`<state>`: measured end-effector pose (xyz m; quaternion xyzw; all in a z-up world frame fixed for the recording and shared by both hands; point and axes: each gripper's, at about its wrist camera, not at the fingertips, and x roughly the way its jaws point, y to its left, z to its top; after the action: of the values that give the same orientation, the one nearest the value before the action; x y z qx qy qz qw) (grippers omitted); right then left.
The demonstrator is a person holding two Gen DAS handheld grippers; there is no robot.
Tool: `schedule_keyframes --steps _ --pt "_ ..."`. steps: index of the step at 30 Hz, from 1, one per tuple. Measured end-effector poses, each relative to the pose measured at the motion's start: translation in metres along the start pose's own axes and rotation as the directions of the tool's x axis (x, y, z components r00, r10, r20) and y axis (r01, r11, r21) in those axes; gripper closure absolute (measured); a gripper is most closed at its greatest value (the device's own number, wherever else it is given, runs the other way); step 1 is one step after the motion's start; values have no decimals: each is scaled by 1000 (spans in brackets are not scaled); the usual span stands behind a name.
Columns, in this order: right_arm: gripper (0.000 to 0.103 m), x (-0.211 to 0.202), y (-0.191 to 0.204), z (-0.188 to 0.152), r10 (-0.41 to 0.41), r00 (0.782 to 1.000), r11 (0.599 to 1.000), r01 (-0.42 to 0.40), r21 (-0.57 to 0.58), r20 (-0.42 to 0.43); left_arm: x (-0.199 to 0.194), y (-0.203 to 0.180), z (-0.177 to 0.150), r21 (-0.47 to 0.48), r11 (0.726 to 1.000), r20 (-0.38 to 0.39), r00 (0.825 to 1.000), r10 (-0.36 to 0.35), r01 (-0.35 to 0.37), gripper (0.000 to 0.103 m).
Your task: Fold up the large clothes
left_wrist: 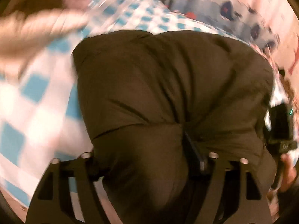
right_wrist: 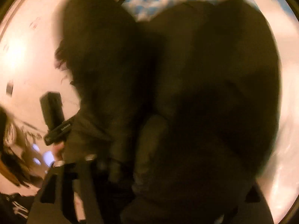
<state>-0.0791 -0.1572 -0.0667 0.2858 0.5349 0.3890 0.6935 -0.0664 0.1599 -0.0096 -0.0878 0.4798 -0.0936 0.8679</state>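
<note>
A dark olive padded jacket (left_wrist: 168, 74) lies bunched on a blue and white checked sheet (left_wrist: 37, 102). My left gripper (left_wrist: 143, 155) stands wide, with thick jacket padding filling the gap. Creases in the cloth run together at its right finger (left_wrist: 194, 149). The right wrist view is heavily blurred, and the jacket (right_wrist: 205, 74) fills most of it. My right gripper (right_wrist: 149, 168) shows one finger (right_wrist: 82, 177) at the lower left. Jacket cloth hides the other, so its grip is unclear. Each gripper's body shows in the other view, the right one (left_wrist: 280, 127) and the left one (right_wrist: 52, 115).
A grey cloth with dark printed shapes (left_wrist: 233, 9) lies beyond the sheet. A blurred beige mass (left_wrist: 37, 29) sits at the upper left. A pale pink surface (right_wrist: 28, 56) borders the jacket. A hand (left_wrist: 287, 171) holds the right gripper.
</note>
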Motion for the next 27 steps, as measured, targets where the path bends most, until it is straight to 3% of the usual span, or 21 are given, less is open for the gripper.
schedule_keyframes --steps 4,7,10,11,13,14,15,18,21,23,25,27 --pt "32 -30 1 -17 -10 999 1000 9 25 38 -29 1 -2 37 999 54 998 -25 23 30" --pt "32 -69 16 -24 -103 987 995 102 13 120 -57 1 3 27 1000 162 987 3 -7 30" --pt "31 -105 57 -17 -215 933 970 237 -45 288 -86 8 15 -20 999 288 957 30 -25 20" --pt "28 -113 82 -8 -244 901 955 288 -74 359 -90 9 21 -37 999 315 948 38 -27 18" --pt "23 -127 111 11 -241 851 941 323 -104 467 -84 5 32 -37 999 302 953 26 -15 17" --pt "19 -128 125 22 -205 837 943 308 -128 507 -76 2 38 -33 999 289 957 12 -3 17" --pt "18 -130 127 36 -190 835 941 306 -148 516 -71 -1 41 -30 1000 274 962 3 5 17" --pt "18 -84 159 70 -211 847 906 357 -228 489 -39 -9 45 -35 999 213 977 -28 37 17" --pt "18 -23 137 96 -314 841 902 410 -138 441 -20 -19 31 0 1000 191 982 -15 15 17" --pt "21 13 69 92 -401 830 897 441 -18 388 -12 -21 24 13 999 189 981 -45 43 16" --pt "22 15 12 84 -361 847 931 351 99 391 -6 -26 24 33 997 185 980 -68 63 16" --pt "22 11 1 82 -347 850 938 315 146 396 -2 -38 24 81 996 168 985 -43 30 16"
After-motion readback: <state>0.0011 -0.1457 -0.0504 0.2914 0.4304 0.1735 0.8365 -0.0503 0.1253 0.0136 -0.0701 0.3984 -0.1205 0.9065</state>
